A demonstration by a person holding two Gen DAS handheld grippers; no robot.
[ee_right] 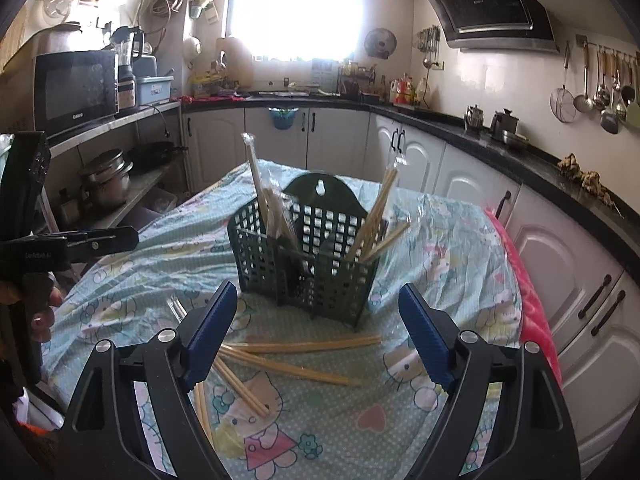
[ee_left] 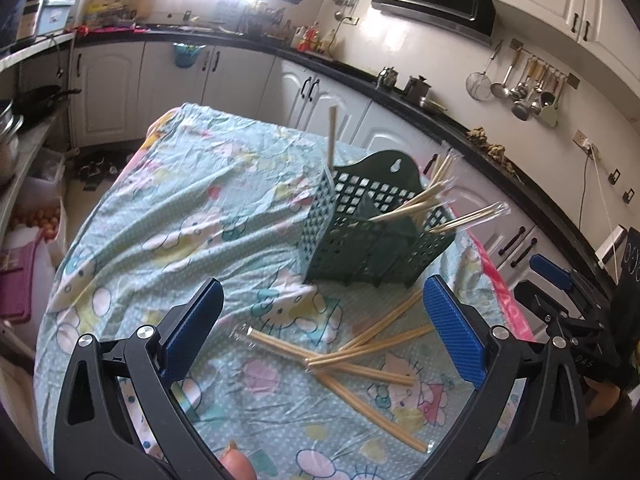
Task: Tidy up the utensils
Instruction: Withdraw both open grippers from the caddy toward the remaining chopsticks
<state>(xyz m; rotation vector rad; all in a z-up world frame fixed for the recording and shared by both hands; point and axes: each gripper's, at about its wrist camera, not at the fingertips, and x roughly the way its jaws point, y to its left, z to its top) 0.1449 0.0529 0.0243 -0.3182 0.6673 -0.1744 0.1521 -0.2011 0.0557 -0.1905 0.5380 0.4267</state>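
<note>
chopsticks (ee_right: 304, 347) lie loose on the cloth (ee_right: 440, 248) just in front of your right gripper (ee_right: 314, 336), between its spread fingers and the green basket (ee_right: 308, 268), with one pair's long axis running left to right across your reach. your left gripper (ee_left: 320, 328) is also spread wide and empty, and the same pile (ee_left: 360, 354) sits just ahead of it, fanned at several angles. either hand looks about equally near. they are pale bamboo pairs in clear sleeves; several already stand in the basket.

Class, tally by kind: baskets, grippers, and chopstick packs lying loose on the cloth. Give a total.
basket: 1
grippers: 2 (left gripper, right gripper)
loose chopstick packs: 5
Total: 8
</note>
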